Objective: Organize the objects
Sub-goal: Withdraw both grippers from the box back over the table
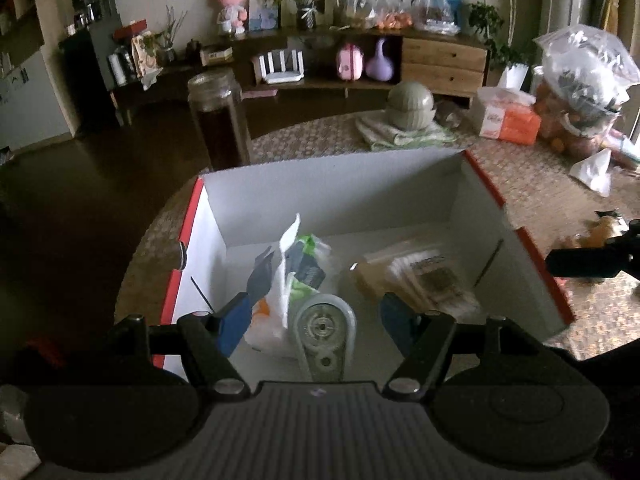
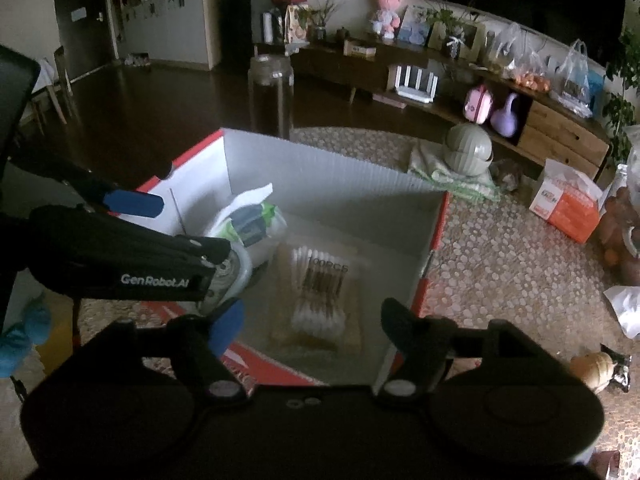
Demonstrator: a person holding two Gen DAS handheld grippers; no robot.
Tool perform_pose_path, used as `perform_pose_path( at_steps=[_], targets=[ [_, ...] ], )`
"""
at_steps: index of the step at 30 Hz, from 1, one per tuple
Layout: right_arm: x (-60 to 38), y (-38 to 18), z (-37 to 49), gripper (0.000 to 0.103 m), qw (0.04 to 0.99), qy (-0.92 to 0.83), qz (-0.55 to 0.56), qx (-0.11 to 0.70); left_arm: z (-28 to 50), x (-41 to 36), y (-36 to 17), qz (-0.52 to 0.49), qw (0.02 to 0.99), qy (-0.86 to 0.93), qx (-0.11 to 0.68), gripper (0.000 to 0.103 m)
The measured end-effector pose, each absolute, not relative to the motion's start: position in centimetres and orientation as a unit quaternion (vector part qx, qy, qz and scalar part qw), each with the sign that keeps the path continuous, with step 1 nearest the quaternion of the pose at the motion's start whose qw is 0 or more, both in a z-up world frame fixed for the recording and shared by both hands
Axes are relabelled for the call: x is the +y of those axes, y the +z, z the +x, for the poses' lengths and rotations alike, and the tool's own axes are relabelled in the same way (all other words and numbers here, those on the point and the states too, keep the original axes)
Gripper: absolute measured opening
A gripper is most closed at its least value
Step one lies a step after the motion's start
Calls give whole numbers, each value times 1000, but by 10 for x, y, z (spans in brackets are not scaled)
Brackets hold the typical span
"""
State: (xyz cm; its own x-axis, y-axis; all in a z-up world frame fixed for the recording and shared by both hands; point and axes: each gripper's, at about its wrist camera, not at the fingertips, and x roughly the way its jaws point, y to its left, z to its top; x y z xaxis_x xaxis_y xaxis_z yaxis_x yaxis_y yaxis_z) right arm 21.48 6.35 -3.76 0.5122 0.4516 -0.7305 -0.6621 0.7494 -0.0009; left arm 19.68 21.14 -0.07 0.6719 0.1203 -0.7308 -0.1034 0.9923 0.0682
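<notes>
From the left wrist view, the left gripper (image 1: 316,312) hangs over the near end of an open red-edged cardboard box (image 1: 332,188) on the woven tabletop (image 1: 532,184), its blue-padded fingers (image 1: 234,322) spread wide with nothing between them. Just below the gap, at 6 o'clock in the box, lies a clear correction tape dispenser (image 1: 326,336), touching a crumpled white plastic bag (image 1: 292,276) with green print that stands at about 9 o'clock of the box floor. At 3 o'clock in the box rests a flat pack of cotton swabs (image 1: 424,276). Beyond the box, a tall glass jar (image 1: 218,120) of dark contents stands at 11 o'clock, a grey-green round lidded pot (image 1: 410,106) on a folded cloth at 1 o'clock, and an orange tissue pack (image 1: 508,118) further right. From the right wrist view, the right gripper (image 2: 310,322) hovers at the box's (image 2: 332,176) near edge, fingers (image 2: 228,326) wide apart and holding nothing. The left gripper (image 2: 188,232) reaches in from 9 o'clock over the box, open around nothing, with the correction tape dispenser (image 2: 234,276) partly hidden under it. The cotton swabs (image 2: 320,296) lie flat mid-box, just ahead of the right gripper, and the plastic bag (image 2: 252,216) sits at 10 o'clock against the left wall. On the tabletop (image 2: 500,248) at 4 o'clock lies a small brown object (image 2: 594,364), too blurred to name.
</notes>
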Motion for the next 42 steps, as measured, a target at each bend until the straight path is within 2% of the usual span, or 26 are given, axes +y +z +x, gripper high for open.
perform_pose_path(
  at_steps=[15,18,27,33,40,42],
  targets=[
    [-16,-2,168,86,875,338,-95,333,148,156,27,8,925,6,379,71],
    [-37,-1,163,88,879,331,-78,335,139,140,28,8,927,-9,375,80],
    [-113,-6,148,98,899,279,-40,334,133,84,20,-12,923,-72,378,82],
    [-170,-11,143,99,915,231,-10,330,140,45,8,-36,912,-112,393,85],
    [-226,-25,143,99,922,186,4,339,146,4,2,-29,914,-138,380,99],
    [-239,-27,143,99,923,177,8,341,148,-6,1,-26,915,-144,375,100]
  ],
)
